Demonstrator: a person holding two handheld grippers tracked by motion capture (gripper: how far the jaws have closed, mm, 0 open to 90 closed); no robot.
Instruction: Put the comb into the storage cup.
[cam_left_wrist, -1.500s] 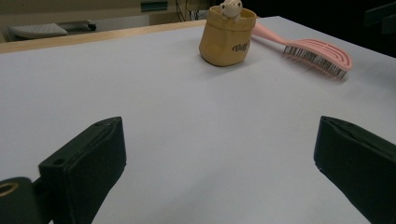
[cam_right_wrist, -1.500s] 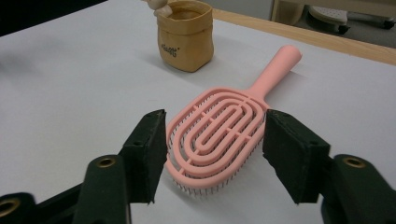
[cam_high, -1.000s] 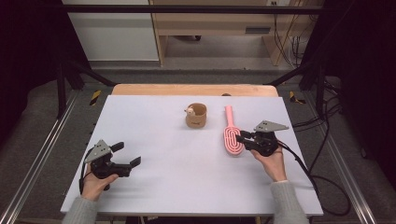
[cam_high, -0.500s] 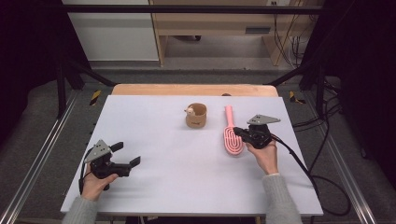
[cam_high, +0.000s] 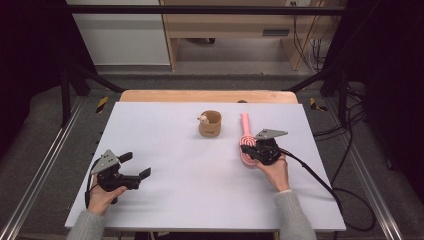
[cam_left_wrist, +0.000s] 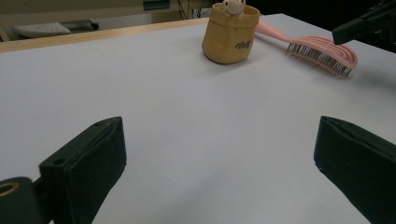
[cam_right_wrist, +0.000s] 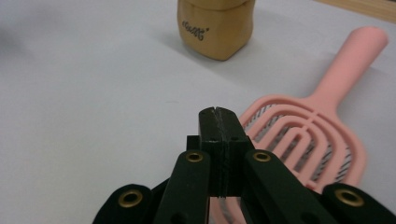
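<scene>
**Ana:** Since a second ago, only the right side has shifted. Going left to right from the tan fabric pouch with the small white animal figure on its rim (cam_high: 210, 124): the left gripper (cam_high: 136, 170) sits where it was, well to the near-left of the pouch, jaws spread wide over bare white table (cam_high: 165, 150) with nothing between them.

**Ben:** And just right of the pouch?

**Ana:** The pink plastic hairbrush with the slotted oval head (cam_high: 246, 140) lies there as before, handle pointing toward the far edge, head toward the person. It has not moved.

**Ben:** So the right gripper is what changed.

**Ana:** Yes. The right gripper (cam_high: 248, 151) has crept forward and a little lower, up to the brush head. Its jaws have just been closing, and in the right gripper view (cam_right_wrist: 219, 119) they are now pressed flat together, tip to tip, with nothing caught between them.

**Ben:** Not gripping the brush, then?

**Ana:** No. The clenched tips stand beside the head's left edge, above the table; the brush (cam_right_wrist: 308, 140) runs off to their right. Whether they touch the rim I cannot tell.

**Ben:** What does that mean for the work?

**Ana:** I judge that no grasp is set yet. Closed jaws at the head's edge suit a nudge or a push to turn the brush; to lift it, they would have to open again and straddle the handle or head.
</scene>
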